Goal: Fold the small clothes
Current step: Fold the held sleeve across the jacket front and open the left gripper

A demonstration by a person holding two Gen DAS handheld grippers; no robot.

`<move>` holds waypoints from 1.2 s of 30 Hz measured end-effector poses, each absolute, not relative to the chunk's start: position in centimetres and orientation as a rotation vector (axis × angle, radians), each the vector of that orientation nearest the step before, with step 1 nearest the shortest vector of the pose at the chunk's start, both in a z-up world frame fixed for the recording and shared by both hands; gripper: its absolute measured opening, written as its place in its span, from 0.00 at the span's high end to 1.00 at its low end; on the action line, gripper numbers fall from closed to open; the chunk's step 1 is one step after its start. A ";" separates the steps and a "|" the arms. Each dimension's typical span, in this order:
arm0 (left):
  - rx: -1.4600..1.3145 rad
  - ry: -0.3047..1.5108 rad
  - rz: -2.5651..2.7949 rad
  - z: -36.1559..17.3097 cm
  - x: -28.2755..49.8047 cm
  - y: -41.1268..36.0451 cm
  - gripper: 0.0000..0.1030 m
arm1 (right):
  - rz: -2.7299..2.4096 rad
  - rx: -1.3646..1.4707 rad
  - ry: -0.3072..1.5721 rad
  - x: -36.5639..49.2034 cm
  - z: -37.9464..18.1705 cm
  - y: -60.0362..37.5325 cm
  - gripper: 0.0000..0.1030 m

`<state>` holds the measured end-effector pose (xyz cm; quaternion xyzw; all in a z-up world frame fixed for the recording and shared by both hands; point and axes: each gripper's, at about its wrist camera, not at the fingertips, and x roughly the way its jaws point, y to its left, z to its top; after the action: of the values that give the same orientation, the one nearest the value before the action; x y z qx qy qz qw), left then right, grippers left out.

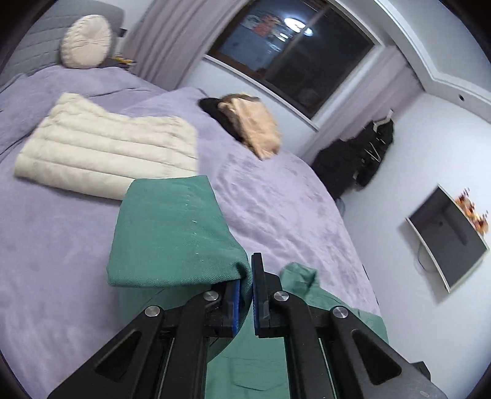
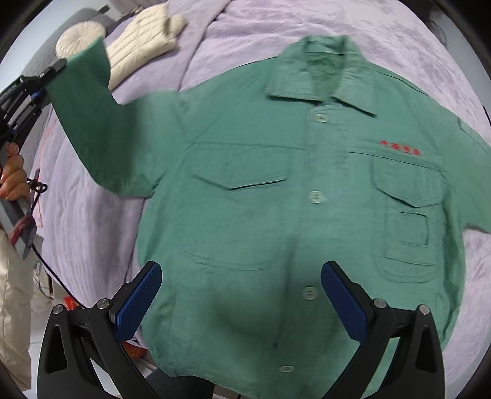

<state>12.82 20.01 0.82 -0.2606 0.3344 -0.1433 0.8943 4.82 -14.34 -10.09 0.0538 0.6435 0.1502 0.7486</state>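
A green button-up shirt (image 2: 260,190) lies front-up on the purple bedspread (image 2: 276,24), collar far from me, red lettering on one chest pocket. My left gripper (image 1: 245,285) is shut on the cuff of the shirt's sleeve (image 1: 172,230) and holds it lifted above the bed; it also shows at the left of the right wrist view (image 2: 46,79), with the sleeve (image 2: 89,122) raised. My right gripper (image 2: 241,291) is open and empty, hovering above the shirt's lower front.
A cream quilted garment (image 1: 104,147) lies folded on the bed beyond the sleeve. A tan and black pile of clothes (image 1: 245,122) sits farther back. A round cushion (image 1: 86,41) is at the headboard. A wall television (image 1: 448,242) and hanging dark clothes (image 1: 359,156) are at right.
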 end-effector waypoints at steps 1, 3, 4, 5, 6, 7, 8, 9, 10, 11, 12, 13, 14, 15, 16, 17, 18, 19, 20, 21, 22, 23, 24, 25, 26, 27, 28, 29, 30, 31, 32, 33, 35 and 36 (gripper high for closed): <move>-0.515 0.711 -0.341 0.9 13.6 17.2 0.93 | 0.311 0.137 1.402 5.0 -10.2 -15.8 0.00; -0.432 0.764 -0.414 0.3 15.0 10.6 0.93 | 0.277 0.177 1.403 5.4 -10.4 -18.9 0.00; -0.390 0.805 -0.446 -0.5 15.5 7.0 0.93 | 0.255 0.200 1.405 5.6 -10.7 -20.7 0.00; -0.358 0.844 -0.480 -1.5 16.0 4.0 0.93 | 0.234 0.219 1.408 5.7 -11.0 -22.3 0.00; -0.322 0.878 -0.503 -2.7 16.3 1.2 0.93 | 0.213 0.241 1.411 5.8 -11.3 -24.1 0.00; -0.268 0.925 -0.514 -4.2 16.7 -2.0 0.93 | 0.189 0.260 1.417 5.8 -11.8 -25.9 0.00; -0.231 0.972 -0.528 -5.9 16.4 -4.4 0.93 | 0.166 0.275 1.426 5.8 -12.4 -27.6 0.00; -0.200 1.010 -0.537 -7.4 16.3 -6.4 0.93 | 0.147 0.289 1.436 5.8 -12.9 -29.2 0.00; -0.154 1.050 -0.531 -9.0 16.4 -8.6 0.93 | 0.133 0.300 1.446 5.8 -13.3 -30.6 0.00; -0.112 1.085 -0.518 -10.4 15.8 -10.6 0.93 | 0.117 0.309 1.458 5.8 -13.8 -32.0 0.00; -0.077 1.115 -0.502 -11.6 15.0 -11.7 0.93 | 0.106 0.316 1.466 5.9 -14.1 -33.1 0.00; -0.045 1.144 -0.480 -12.6 14.9 -12.6 0.93 | 0.098 0.322 1.472 6.0 -14.4 -34.1 0.00; -0.023 1.162 -0.460 -13.3 14.6 -13.1 0.91 | 0.093 0.327 1.478 6.0 -14.6 -35.0 0.00; -0.003 1.180 -0.435 -13.8 14.3 -13.5 0.75 | 0.091 0.330 1.485 6.1 -14.9 -35.7 0.00; 0.004 1.194 -0.419 -14.0 13.9 -13.6 0.41 | 0.091 0.328 1.489 6.3 -15.1 -36.1 0.00; 0.008 1.201 -0.395 -13.8 13.4 -13.4 0.22 | 0.091 0.322 1.492 6.5 -15.3 -36.3 0.00; 0.025 1.187 -0.354 -13.4 13.0 -13.0 0.01 | 0.093 0.317 1.493 6.9 -15.5 -36.2 0.00; 0.050 1.162 -0.324 -12.8 12.6 -12.7 0.01 | 0.097 0.314 1.489 7.3 -15.7 -36.3 0.00; 0.078 1.145 -0.318 -12.3 12.2 -12.3 0.01 | 0.100 0.313 1.483 7.8 -15.8 -36.2 0.00; 0.092 1.137 -0.329 -11.7 11.7 -11.9 0.01 | 0.101 0.309 1.472 8.1 -15.8 -36.0 0.00; 0.088 1.125 -0.333 -11.0 11.3 -10.9 0.01 | 0.103 0.306 1.457 8.6 -15.6 -35.3 0.00; 0.079 1.111 -0.330 -10.5 11.0 -10.1 0.01 | 0.108 0.307 1.444 8.6 -15.7 -35.5 0.00; 0.070 1.098 -0.322 -9.8 11.0 -9.1 0.01 | 0.118 0.308 1.426 9.1 -15.5 -34.5 0.00; 0.063 1.085 -0.302 -9.2 10.9 -7.9 0.01 | 0.132 0.302 1.411 9.2 -15.5 -34.2 0.00; 0.055 1.074 -0.265 -8.7 10.9 -6.4 0.01 | 0.151 0.281 1.395 9.8 -15.5 -32.9 0.00; 0.045 1.065 -0.218 -8.3 11.1 -4.7 0.01 | 0.170 0.252 1.378 10.3 -15.5 -31.5 0.00; 0.037 1.055 -0.158 -7.9 11.3 -2.8 0.01 | 0.192 0.223 1.364 10.7 -15.4 -30.2 0.00; 0.035 1.048 -0.098 -7.9 11.6 -1.1 0.01 | 0.217 0.196 1.350 11.3 -15.2 -28.9 0.00; 0.033 1.048 -0.039 -8.2 12.1 0.8 0.01 | 0.245 0.172 1.330 11.7 -15.1 -27.5 0.00; 0.029 1.060 0.003 -8.5 12.5 2.2 0.01 | 0.271 0.164 1.302 12.4 -15.3 -26.3 0.00; 0.012 1.086 0.058 -9.2 13.0 4.3 0.01 | 0.289 0.178 1.286 13.0 -15.5 -25.5 0.00; -0.014 1.102 0.094 -9.7 13.4 6.0 0.01 | 0.297 0.221 1.282 13.8 -16.0 -25.2 0.00; -0.055 1.130 0.153 -10.9 14.1 9.2 0.01 | 0.262 0.380 1.300 15.5 -17.3 -26.0 0.00; -0.051 1.148 0.181 -11.7 14.4 10.2 0.01 | 0.226 0.398 1.288 16.0 -17.3 -26.2 0.00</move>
<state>14.40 10.21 -11.71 -0.0242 0.5421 0.0855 0.8356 16.03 -26.16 -17.30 0.1841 0.5951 0.1044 0.7753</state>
